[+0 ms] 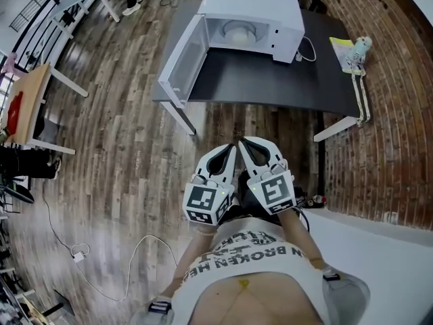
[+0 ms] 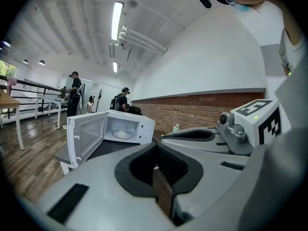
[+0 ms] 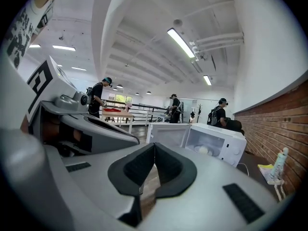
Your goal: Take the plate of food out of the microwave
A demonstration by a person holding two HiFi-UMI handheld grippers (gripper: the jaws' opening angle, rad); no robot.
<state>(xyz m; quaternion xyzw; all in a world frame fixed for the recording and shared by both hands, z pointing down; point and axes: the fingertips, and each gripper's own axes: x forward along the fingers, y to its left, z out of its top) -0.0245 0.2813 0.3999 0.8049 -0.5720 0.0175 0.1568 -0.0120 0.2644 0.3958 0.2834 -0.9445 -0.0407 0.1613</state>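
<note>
L grip: we see the left gripper (image 1: 233, 145) (image 2: 155, 146) w/ jaws fully together, pads touching, nothing between them; held low in front of the torso, tips pointing to 12 o'clock in head view.
R grip: right gripper (image 1: 245, 141) (image 3: 154, 146) also fully closed, empty; it sits just beside the L one at its 3 o'clock, tips nearly touching.
Microwave: white microwave (image 1: 254, 11) (image 2: 137, 126) (image 3: 226, 143) at 12 o'clock from both grippers, well apart from them; on a dark table (image 1: 270, 80).
Door: door (image 1: 181, 61) (image 2: 86, 138) swung wide open, hanging out toward 7 o'clock of the cavity in head view.
Plate: we spot the plate of food (image 1: 238, 34) (image 2: 122, 134) (image 3: 204, 150) inside the microwave cavity, on its floor, pale mound on it; no gripper near it.
Floor: wood floor (image 1: 115, 147) between us and the table; white cable (image 1: 101, 266) at 8 o'clock of the grippers.
Wall: brick wall (image 1: 396, 114) at 3 o'clock.
Bkgd: ppl (image 2: 74, 94) standing far behind the microwave.
</note>
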